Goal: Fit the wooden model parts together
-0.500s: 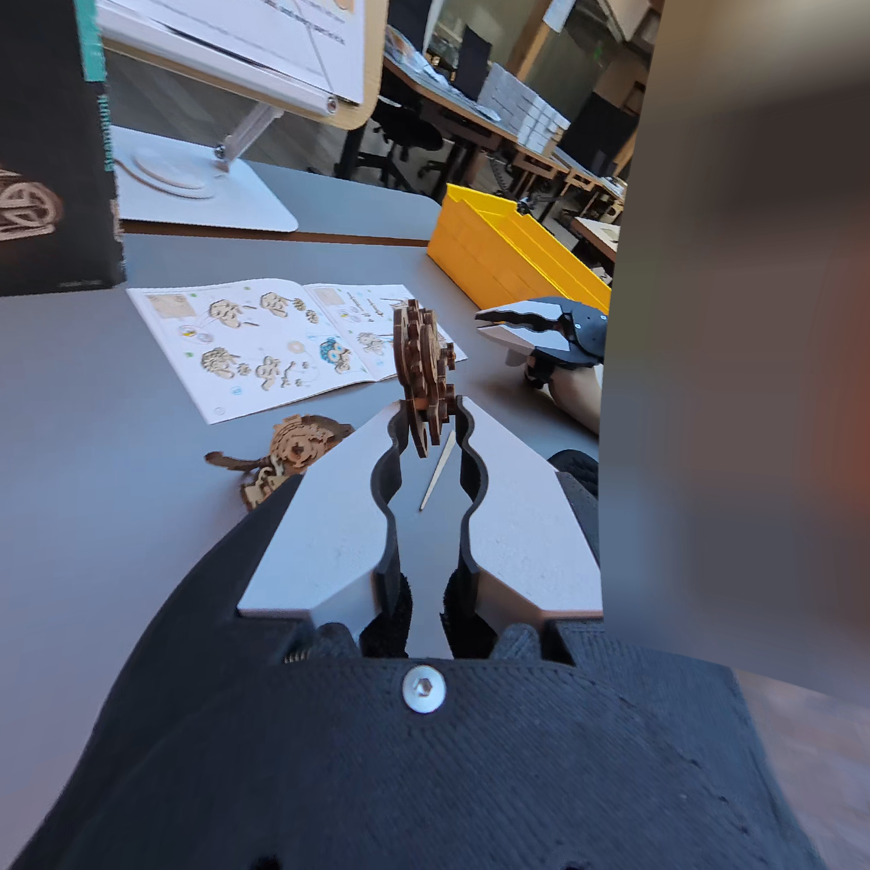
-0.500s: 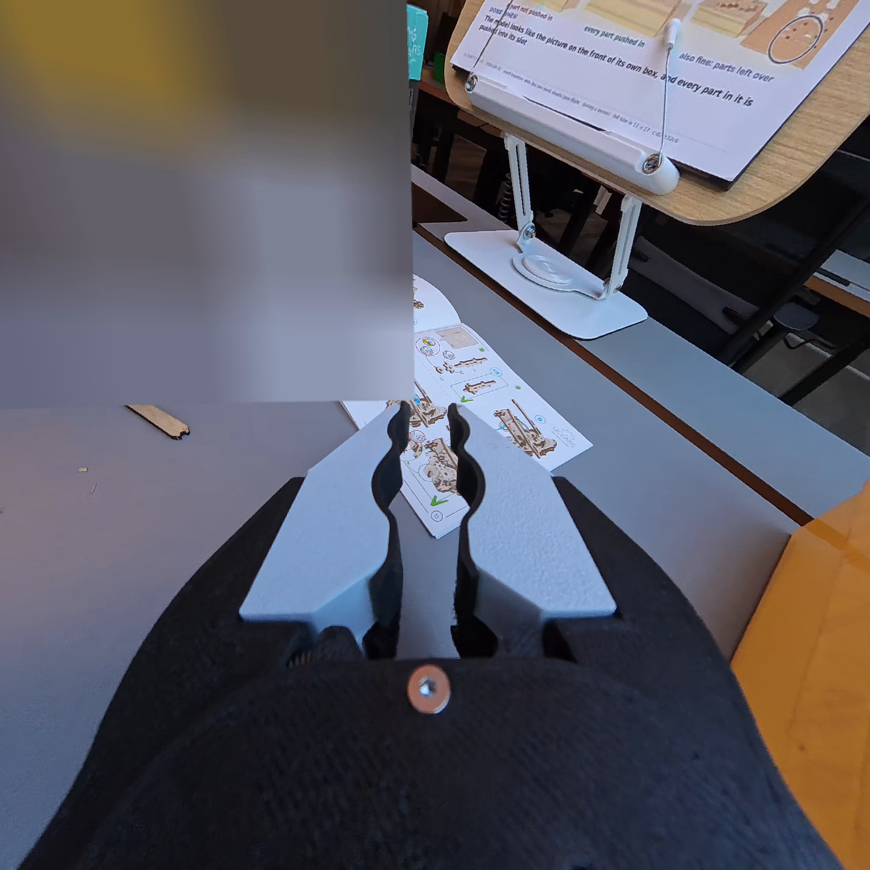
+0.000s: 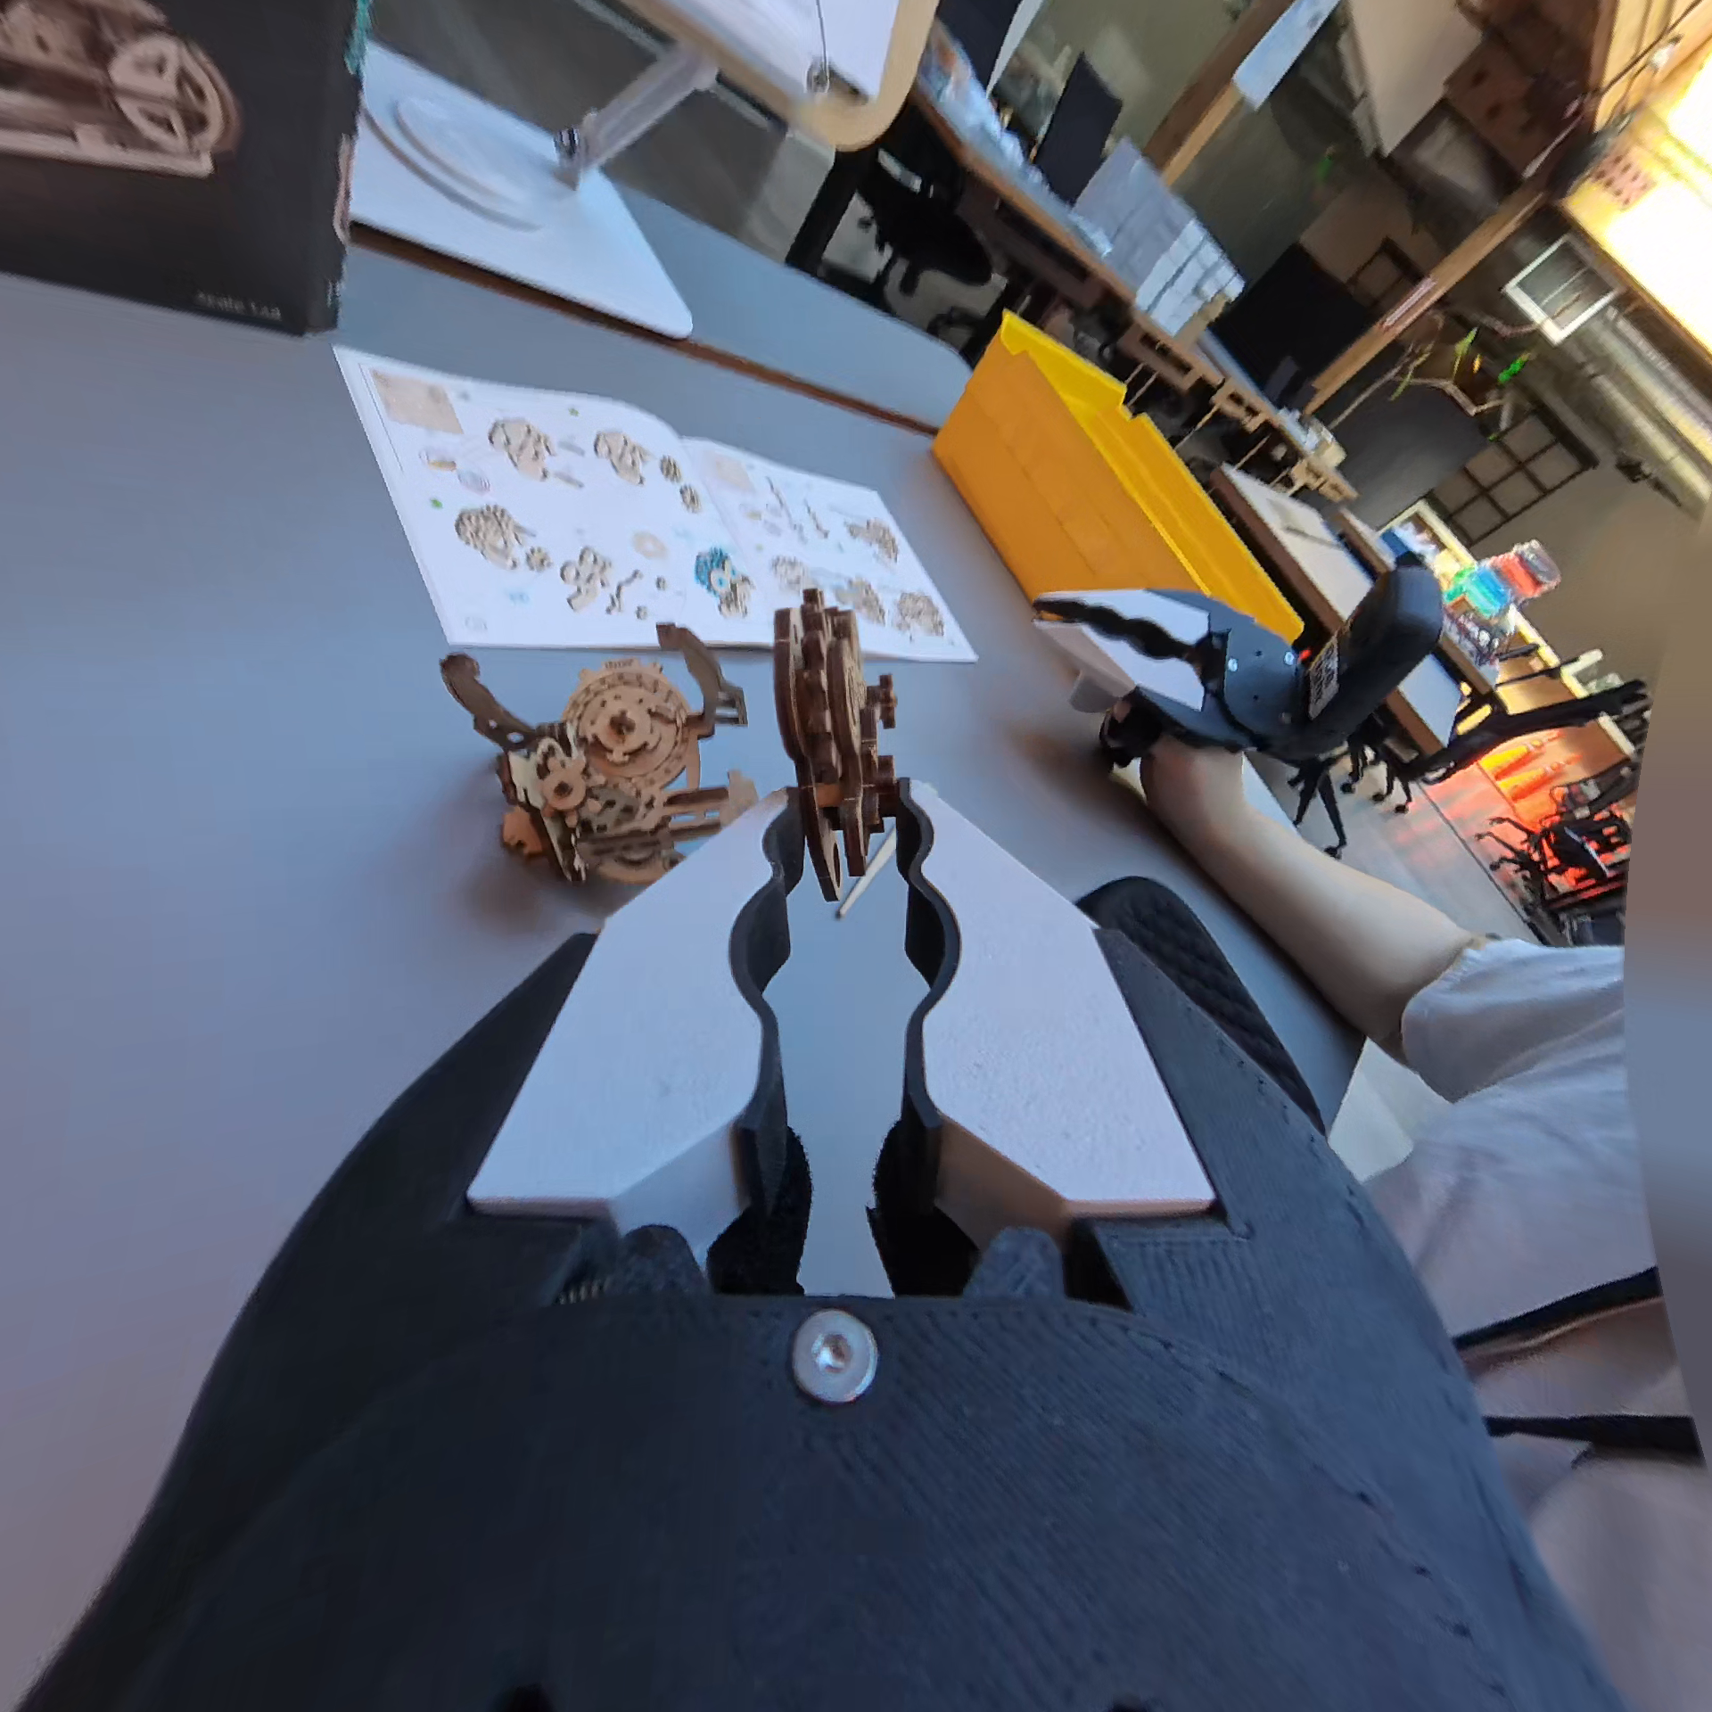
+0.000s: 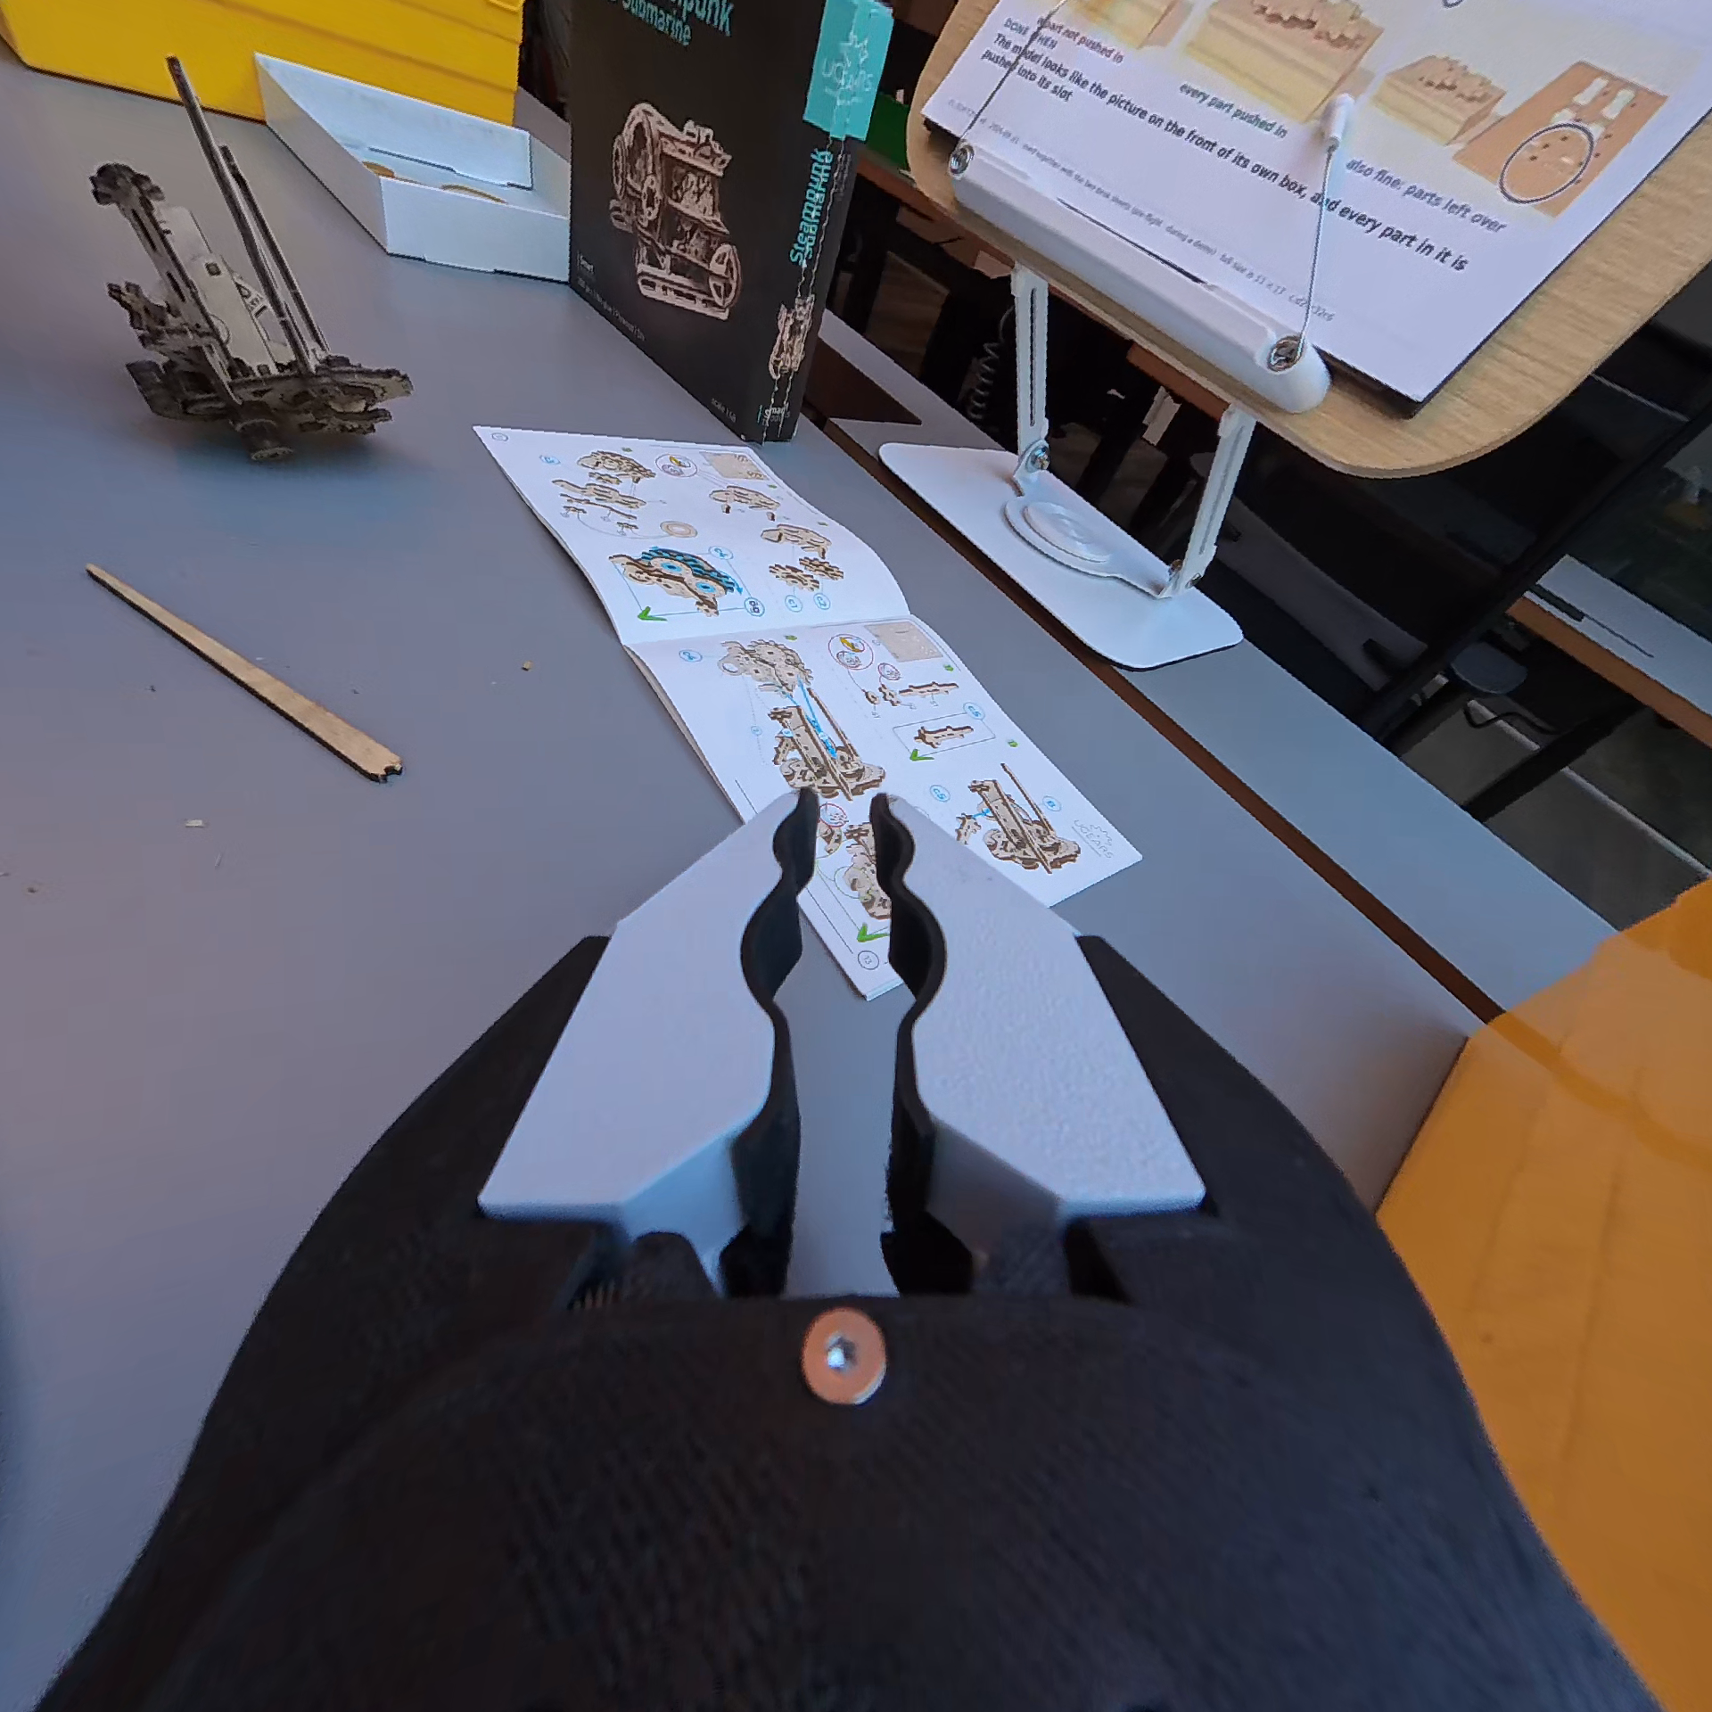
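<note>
My left gripper (image 3: 848, 806) is shut on a dark wooden gear assembly (image 3: 834, 704) and holds it upright above the grey table (image 3: 185, 741). A thin stick (image 3: 866, 880) shows between the fingers, below the gears. A lighter, partly built wooden model (image 3: 602, 769) sits on the table just left of the held gears. My right gripper (image 4: 843, 811) is empty, its jaws a narrow gap apart, over the near corner of the open instruction booklet (image 4: 741, 602). It also shows at the right of the left wrist view (image 3: 1084, 621), held in a hand.
A flat wooden stick (image 4: 250, 676) lies on the table to the left. A dark rod-and-gear model (image 4: 232, 306) stands tilted at the far left. A black kit box (image 4: 695, 185), white tray (image 4: 417, 176), document stand (image 4: 1112, 574) and yellow bin (image 3: 1093, 491) line the back. The grippers' ends are close to 30 cm from one another.
The left view has swung, so the model on the table shows more fully; the gears stay gripped. The right view has pulled back, now showing the whole stick, the box and the tilted model.
</note>
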Available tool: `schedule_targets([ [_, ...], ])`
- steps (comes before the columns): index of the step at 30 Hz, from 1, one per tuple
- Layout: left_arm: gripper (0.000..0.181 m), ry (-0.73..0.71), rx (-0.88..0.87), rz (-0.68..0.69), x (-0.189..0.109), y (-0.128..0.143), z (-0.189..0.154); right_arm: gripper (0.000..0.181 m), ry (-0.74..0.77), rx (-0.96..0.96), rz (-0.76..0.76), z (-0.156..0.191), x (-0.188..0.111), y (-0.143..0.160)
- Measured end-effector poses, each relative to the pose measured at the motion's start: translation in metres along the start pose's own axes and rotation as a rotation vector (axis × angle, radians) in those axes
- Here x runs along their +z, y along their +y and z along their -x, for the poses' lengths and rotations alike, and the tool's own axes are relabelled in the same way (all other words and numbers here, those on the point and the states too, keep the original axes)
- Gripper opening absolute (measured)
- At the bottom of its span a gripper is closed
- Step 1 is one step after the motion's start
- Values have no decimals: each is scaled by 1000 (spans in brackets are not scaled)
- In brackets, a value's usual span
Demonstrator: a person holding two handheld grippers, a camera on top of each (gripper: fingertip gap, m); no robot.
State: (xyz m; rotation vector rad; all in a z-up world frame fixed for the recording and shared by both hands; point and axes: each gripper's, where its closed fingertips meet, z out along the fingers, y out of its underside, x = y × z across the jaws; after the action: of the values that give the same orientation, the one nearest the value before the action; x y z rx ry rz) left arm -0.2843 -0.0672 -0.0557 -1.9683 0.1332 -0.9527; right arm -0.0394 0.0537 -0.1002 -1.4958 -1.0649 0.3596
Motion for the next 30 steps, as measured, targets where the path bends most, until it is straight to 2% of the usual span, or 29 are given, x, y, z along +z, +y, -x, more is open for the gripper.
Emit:
schedule_targets([
  [6, 18, 40, -52, 189, 11, 25, -9, 10, -5, -48, 15, 6, 2, 1],
  [14, 18, -79, 37, 192, 5, 22, 6, 10, -20, -83, 21, 11, 6, 1],
  [22, 18, -99, -29, 257, 13, 25, 17, 10, -9, -120, 24, 13, 14, -3],
  [26, 18, -140, -50, 240, 13, 24, 25, 10, -5, -134, 1, 9, 22, -22],
  [30, 18, -142, -64, 248, 16, 25, 25, 10, -5, -201, -82, 9, 34, -70],
])
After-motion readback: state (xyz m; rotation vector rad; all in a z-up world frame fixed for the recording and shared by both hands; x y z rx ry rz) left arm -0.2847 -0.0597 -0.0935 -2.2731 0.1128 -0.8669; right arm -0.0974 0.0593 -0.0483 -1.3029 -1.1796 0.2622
